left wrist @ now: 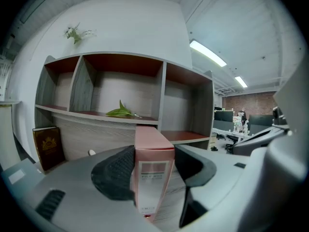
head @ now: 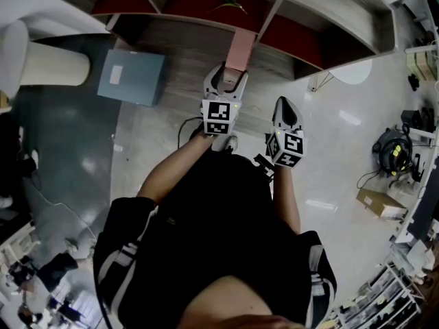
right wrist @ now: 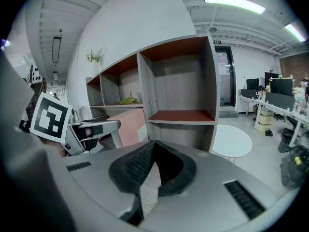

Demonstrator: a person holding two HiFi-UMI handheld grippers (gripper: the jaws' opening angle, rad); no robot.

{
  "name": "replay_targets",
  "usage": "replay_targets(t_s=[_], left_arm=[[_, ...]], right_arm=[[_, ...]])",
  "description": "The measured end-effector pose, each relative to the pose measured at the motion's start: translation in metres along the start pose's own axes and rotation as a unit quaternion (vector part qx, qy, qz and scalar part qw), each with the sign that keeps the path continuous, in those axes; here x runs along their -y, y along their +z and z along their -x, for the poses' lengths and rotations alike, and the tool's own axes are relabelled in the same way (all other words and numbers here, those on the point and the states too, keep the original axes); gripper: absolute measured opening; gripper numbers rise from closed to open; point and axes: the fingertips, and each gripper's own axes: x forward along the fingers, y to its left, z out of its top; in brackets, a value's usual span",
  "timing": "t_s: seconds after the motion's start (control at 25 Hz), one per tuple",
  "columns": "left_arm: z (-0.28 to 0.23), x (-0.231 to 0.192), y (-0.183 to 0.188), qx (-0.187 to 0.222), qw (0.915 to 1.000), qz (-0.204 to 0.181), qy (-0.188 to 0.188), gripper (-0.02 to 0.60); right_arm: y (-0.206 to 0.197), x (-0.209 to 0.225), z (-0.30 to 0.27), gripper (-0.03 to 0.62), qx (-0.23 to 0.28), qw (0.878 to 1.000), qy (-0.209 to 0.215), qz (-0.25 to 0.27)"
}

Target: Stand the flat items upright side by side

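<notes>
You are looking at a pink box [left wrist: 153,178] whose end is showing a white label with a dusty-pink band and tiny dark print. Your left gripper [left wrist: 154,153] and right gripper [right wrist: 154,146] are showing light grey shells and black ribbed pads [left wrist: 116,173], and each marker cube [head: 218,117] is wearing black-and-white squares. The shelf unit [left wrist: 116,88] ahead of you is showing grey wood grain outside and dark red boards inside. A green leaf [left wrist: 120,112] is standing out against it, and a dark brown book [left wrist: 48,147] is showing a gold emblem. You are wearing a black top [head: 206,238] with white sleeve stripes. A blue-grey box [head: 132,76] is showing a paler label.
</notes>
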Motion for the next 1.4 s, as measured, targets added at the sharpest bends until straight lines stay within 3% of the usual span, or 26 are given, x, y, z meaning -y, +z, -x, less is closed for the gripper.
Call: replay_targets(t_s=[0.72,1.16,1.24,1.4], left_arm=[[-0.006,0.004,0.0,0.01,0.9988,0.011,-0.046,0.282],[0.025,0.003,0.008,0.032,0.9986,0.014,-0.039,0.282],[0.037,0.004,0.009,0.039,0.9987,0.013,-0.031,0.252],[0.063,0.002,0.011,0.052,0.9982,0.022,-0.02,0.124]], right_arm=[[-0.003,-0.002,-0.002,0.026,-0.003,1.0,-0.005,0.0],[0.004,-0.012,0.017,0.026,0.022,1.0,0.011,0.004],[0.006,-0.014,0.023,0.026,0.026,0.999,0.017,0.006],[0.007,-0.021,0.037,0.026,0.036,0.999,0.032,0.007]])
